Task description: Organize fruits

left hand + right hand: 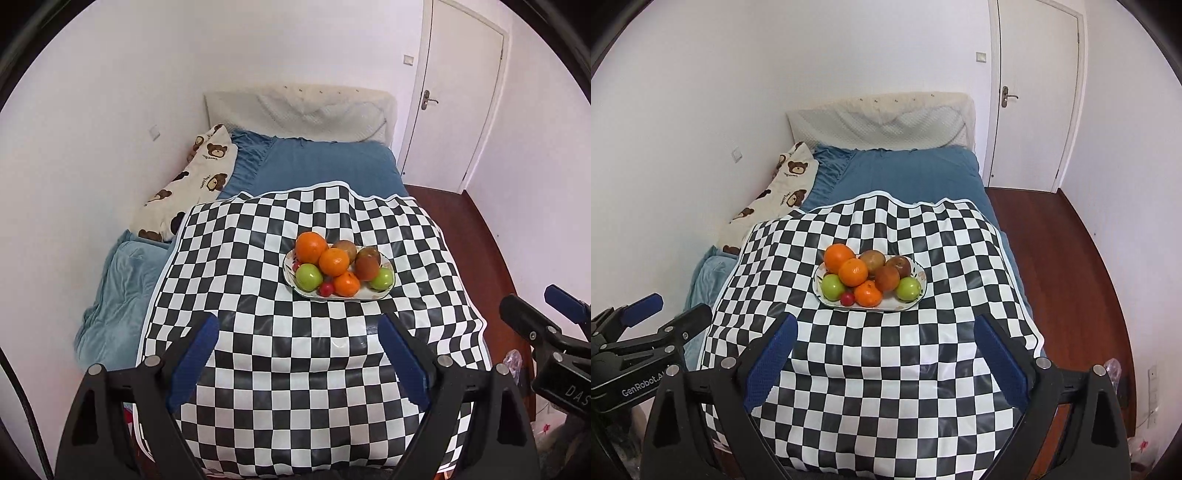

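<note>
We hold both grippers w/ jaws spread wide, nothing between them: left gripper [297, 334] and right gripper [885, 334] hover near the checkered cloth [886, 387]. Farther out, mid-cloth, sits the plate [369, 293] w/ 3 oranges [334, 261], 2 green apples [308, 277], brownish fruit and 1 small red fruit [325, 290].

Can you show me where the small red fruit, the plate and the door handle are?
small red fruit [847, 299]: right wrist view, on its round front.
plate [911, 303]: right wrist view, on its bare near rim.
door handle [1007, 97]: right wrist view, on the lever by its backplate.
</note>
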